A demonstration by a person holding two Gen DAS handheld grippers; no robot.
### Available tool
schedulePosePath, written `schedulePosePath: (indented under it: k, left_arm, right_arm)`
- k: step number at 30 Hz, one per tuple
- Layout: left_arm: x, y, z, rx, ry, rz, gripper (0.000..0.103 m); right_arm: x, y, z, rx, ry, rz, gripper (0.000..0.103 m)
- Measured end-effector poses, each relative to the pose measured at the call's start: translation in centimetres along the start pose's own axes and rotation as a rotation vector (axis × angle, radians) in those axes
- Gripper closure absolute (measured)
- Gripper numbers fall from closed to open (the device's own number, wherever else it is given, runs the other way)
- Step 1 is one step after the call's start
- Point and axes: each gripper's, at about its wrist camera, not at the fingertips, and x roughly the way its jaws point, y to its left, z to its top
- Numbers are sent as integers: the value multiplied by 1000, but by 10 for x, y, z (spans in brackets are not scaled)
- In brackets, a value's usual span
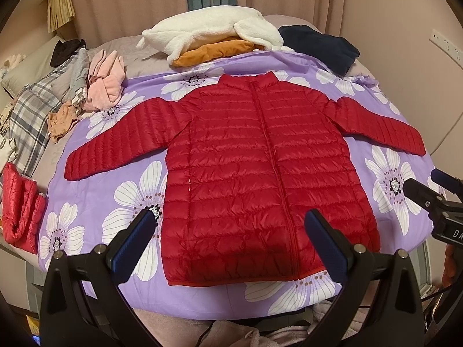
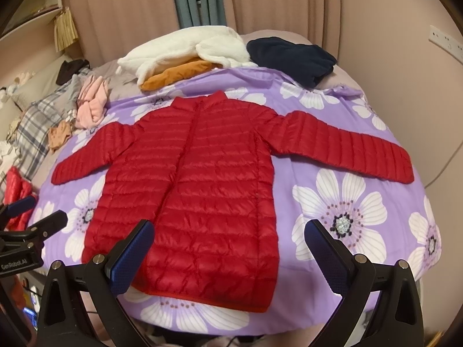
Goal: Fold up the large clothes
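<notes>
Red puffer jacket (image 1: 254, 173) lies flat, zipped, front up, sleeves spread, on the purple floral sheet (image 1: 387, 185) over the bed, laid out ready for folding, nothing folded yet. Left tongs (image 1: 231, 225) gape wide above the hem, holding nothing. Right tongs (image 2: 228, 231) likewise wide and empty, near the hem's right side. Other clothes piled behind: white fleece (image 1: 208, 31), navy garment (image 1: 321, 46).

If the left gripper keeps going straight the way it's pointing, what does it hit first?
Most likely the red jacket. The left gripper is open and aimed at the jacket's lower front, near the hem, with nothing in between. Depth is hard to judge through the fisheye.
</notes>
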Motion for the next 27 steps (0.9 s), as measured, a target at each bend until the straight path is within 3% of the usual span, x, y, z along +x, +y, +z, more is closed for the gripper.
schedulePosePath:
  k: [4,7,10,12,15,17,18,20,21,25,27]
  left_arm:
    - [10,3,0,-39,24,-49,0]
    - [27,13,-1,-118,65,-136,0]
    - [44,21,-3,-230,102,-270,0]
    - [53,24,-3,-309,122,-365,0]
    - [65,27,-6,-391,126,-474,0]
    - [70,27,-8,-400,117,-505,0]
    - [73,26,-9,-394,121,-497,0]
    - [76,21,-9,-354,91,-460,0]
    - [77,18,-10,-331,81,-450,0]
    - [89,14,-11,-306,42,-466,0]
    - [100,17,-11,-308,64,-450,0]
  right_arm:
    - [6,-14,-1,70,-31,79,1]
    - [10,-32,-6,164,-50,228,1]
    - [15,-57,-13,313,-76,358,1]
    - [19,-75,-20,404,-112,393,1]
    - [26,-96,-29,522,-129,388,1]
    - [32,-111,-37,551,-171,363,1]
    - [39,-124,-39,542,-230,345,1]
    - [50,-142,-47,587,-208,311,1]
    - [54,-156,-50,606,-241,320,1]
    - [72,-212,-61,768,-291,314,1]
    - [84,-235,-63,831,-284,275,1]
